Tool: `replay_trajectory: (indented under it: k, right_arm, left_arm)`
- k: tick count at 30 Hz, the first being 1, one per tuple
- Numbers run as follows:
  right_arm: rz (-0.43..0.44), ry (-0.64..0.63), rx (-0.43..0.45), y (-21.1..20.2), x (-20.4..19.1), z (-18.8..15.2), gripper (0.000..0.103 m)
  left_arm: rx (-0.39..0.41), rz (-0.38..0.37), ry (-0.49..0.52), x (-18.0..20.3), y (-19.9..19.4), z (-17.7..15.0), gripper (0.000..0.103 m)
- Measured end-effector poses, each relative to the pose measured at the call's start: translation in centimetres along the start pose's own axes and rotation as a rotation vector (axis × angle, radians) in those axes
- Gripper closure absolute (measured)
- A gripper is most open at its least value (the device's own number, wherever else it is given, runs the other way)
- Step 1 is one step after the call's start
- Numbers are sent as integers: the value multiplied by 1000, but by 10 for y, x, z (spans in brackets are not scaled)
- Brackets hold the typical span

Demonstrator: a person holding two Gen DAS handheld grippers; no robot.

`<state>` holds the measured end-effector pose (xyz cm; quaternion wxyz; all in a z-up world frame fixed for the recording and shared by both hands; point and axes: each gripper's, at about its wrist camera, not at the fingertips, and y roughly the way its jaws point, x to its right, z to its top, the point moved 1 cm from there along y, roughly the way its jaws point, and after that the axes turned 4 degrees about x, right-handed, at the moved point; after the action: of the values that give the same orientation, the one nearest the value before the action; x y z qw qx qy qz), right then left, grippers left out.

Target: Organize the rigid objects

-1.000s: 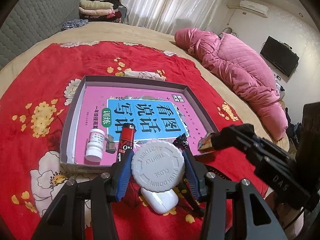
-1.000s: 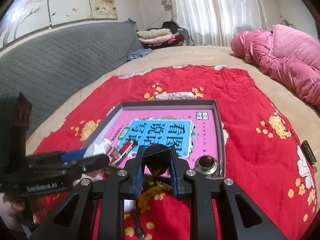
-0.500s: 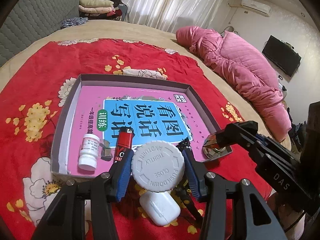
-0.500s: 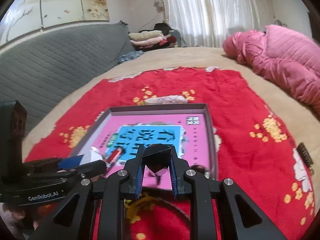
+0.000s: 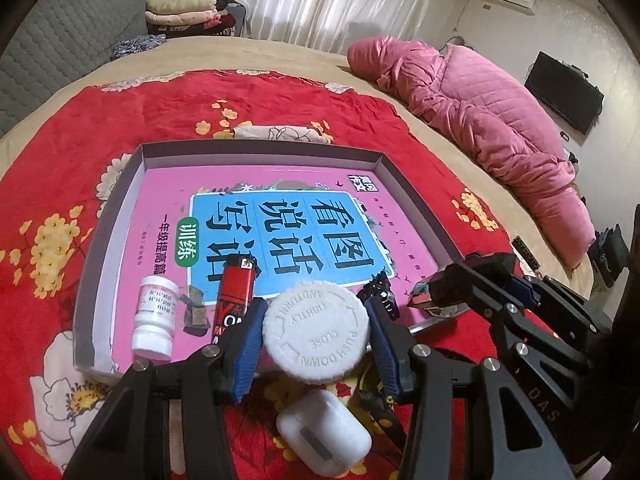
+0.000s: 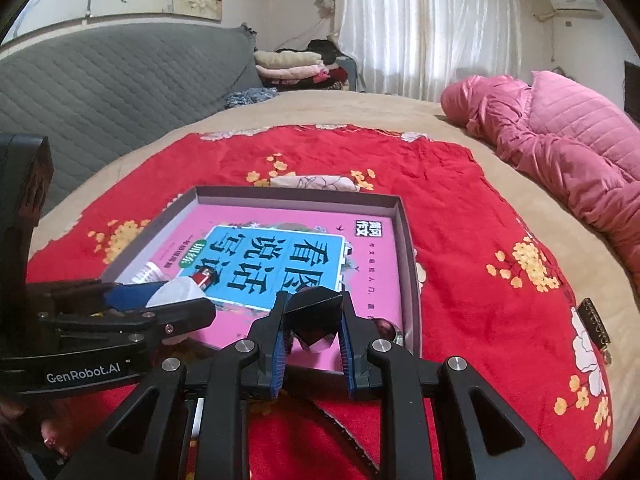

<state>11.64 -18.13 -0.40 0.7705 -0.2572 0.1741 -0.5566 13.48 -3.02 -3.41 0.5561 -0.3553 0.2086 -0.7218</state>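
Note:
My left gripper (image 5: 316, 346) is shut on a white bottle (image 5: 316, 326) with a ribbed push-down cap, held just above the near rim of a shallow grey tray (image 5: 260, 150). A pink book lines the tray. On the book lie a small white bottle (image 5: 155, 322), a red lighter (image 5: 237, 294) and a black clip (image 5: 380, 289). My right gripper (image 6: 314, 322) is shut on a dark faceted object (image 6: 316, 307) over the tray's (image 6: 296, 194) near right corner, beside a round metal piece (image 6: 386, 326). The left gripper (image 6: 172, 300) shows at the left of the right wrist view.
A white earbud case (image 5: 322, 438) lies on the red flowered blanket (image 5: 80, 128) under my left gripper. A dark gold-lettered strip (image 6: 596, 320) rests on the blanket to the right. A pink quilt (image 5: 500, 120) is heaped along the bed's right side, with folded clothes (image 6: 292, 66) at the back.
Both grippers have sunk toward the tray's near edge, each still holding its object. The right one's dark object now hangs over the near right corner.

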Motion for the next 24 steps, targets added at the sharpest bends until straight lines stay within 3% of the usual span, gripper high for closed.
replay_trajectory:
  k: [24]
  right_arm:
    - [6,27,-42,20,11,-18,80]
  left_arm:
    - [-44,-1,-23,-4,31,3,53]
